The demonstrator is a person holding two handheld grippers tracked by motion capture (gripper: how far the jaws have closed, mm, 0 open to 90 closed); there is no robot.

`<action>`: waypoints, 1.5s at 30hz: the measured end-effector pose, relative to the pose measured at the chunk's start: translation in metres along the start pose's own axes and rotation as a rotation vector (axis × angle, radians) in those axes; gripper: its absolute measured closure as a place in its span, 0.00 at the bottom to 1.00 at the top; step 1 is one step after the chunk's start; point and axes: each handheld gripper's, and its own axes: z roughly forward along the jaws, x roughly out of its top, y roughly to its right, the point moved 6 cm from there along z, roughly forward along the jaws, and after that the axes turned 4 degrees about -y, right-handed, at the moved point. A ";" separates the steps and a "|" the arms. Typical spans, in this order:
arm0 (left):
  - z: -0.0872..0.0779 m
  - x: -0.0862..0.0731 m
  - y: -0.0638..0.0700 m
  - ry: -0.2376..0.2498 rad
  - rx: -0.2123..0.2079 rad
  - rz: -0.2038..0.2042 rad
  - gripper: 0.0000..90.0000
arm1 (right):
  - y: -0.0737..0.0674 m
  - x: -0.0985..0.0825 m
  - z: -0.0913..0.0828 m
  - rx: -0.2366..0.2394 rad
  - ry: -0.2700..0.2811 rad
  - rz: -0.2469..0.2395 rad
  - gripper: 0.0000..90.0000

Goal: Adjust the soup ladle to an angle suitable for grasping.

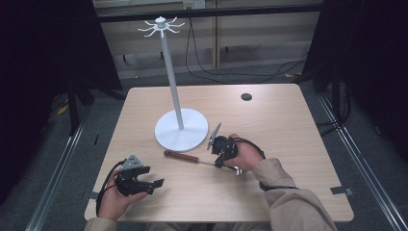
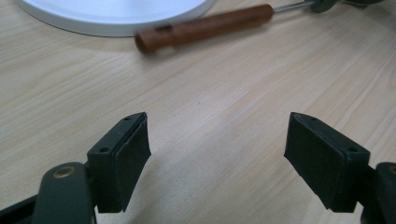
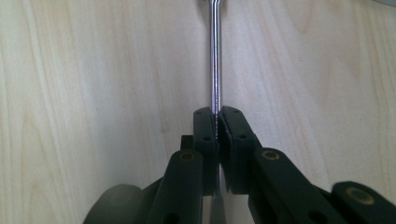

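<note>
A slim utensil with a brown wooden handle [image 1: 181,156] and thin metal shaft [image 3: 215,56] is lying on the light wooden tabletop [image 1: 288,130], just beside the white round-based hook stand [image 1: 181,129]. The right gripper [image 1: 220,161] is pinching its shaft between closed jaws. The left gripper [image 1: 155,185] is hovering nearby, jaws spread wide and empty.

From above the near edge we look forward and down over the whole bench [image 1: 269,115], the white stand [image 1: 181,129] near its middle. The left tongs' camera sits low and close to the wood, facing the stand's base [image 2: 112,16] and a wooden-handled tool [image 2: 205,25], both shared with the high view. The right tongs' camera looks along the tool's metal shaft [image 3: 215,56] at close range.
</note>
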 end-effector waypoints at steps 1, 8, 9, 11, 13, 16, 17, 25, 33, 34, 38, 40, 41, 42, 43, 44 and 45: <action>0.000 0.000 0.000 0.000 0.001 0.001 0.24 | -0.002 0.000 0.000 -0.001 -0.010 -0.003 0.96; 0.000 0.003 0.001 0.019 -0.003 -0.011 0.24 | -0.012 -0.004 -0.008 -0.001 0.067 0.016 0.96; 0.000 0.003 0.001 0.022 -0.002 -0.016 0.24 | -0.012 -0.004 -0.008 -0.001 0.067 0.016 0.96; 0.001 0.004 0.001 0.020 -0.001 -0.011 0.24 | -0.014 -0.005 -0.015 0.001 0.133 0.031 0.96; 0.001 0.004 0.002 0.022 -0.006 -0.008 0.24 | -0.015 -0.005 -0.018 0.015 0.149 0.039 0.96; 0.002 0.007 0.004 0.031 -0.017 -0.008 0.24 | -0.018 -0.005 -0.028 0.026 0.222 0.051 0.96; 0.003 0.007 0.004 0.034 -0.019 -0.015 0.24 | -0.018 -0.004 -0.032 0.023 0.263 0.046 0.96; 0.000 0.020 0.009 0.106 -0.039 -0.030 0.24 | -0.024 -0.005 -0.048 0.040 0.452 0.101 0.96; -0.003 0.042 0.017 0.222 -0.085 -0.063 0.24 | -0.028 -0.006 -0.055 0.026 0.575 0.140 0.96; -0.004 0.045 0.019 0.240 -0.086 -0.071 0.24 | -0.029 -0.005 -0.056 0.024 0.587 0.144 0.96; -0.006 0.060 0.026 0.312 -0.116 -0.088 0.24 | -0.036 -0.001 -0.056 0.018 0.629 0.149 0.96; -0.006 0.065 0.031 0.336 -0.131 -0.089 0.25 | -0.038 0.001 -0.056 0.017 0.652 0.156 0.96; -0.005 0.067 0.034 0.345 -0.138 -0.088 0.25 | -0.039 0.001 -0.056 0.015 0.663 0.162 0.96; -0.005 0.069 0.036 0.352 -0.137 -0.084 0.26 | -0.040 0.002 -0.056 0.018 0.676 0.166 0.96; -0.004 0.072 0.039 0.362 -0.152 -0.085 0.26 | -0.041 0.003 -0.056 0.018 0.688 0.172 0.96; -0.003 0.073 0.041 0.369 -0.159 -0.086 0.27 | -0.043 0.003 -0.056 0.013 0.703 0.176 0.96; -0.003 0.075 0.043 0.379 -0.162 -0.094 0.28 | -0.044 0.004 -0.056 0.014 0.710 0.177 0.96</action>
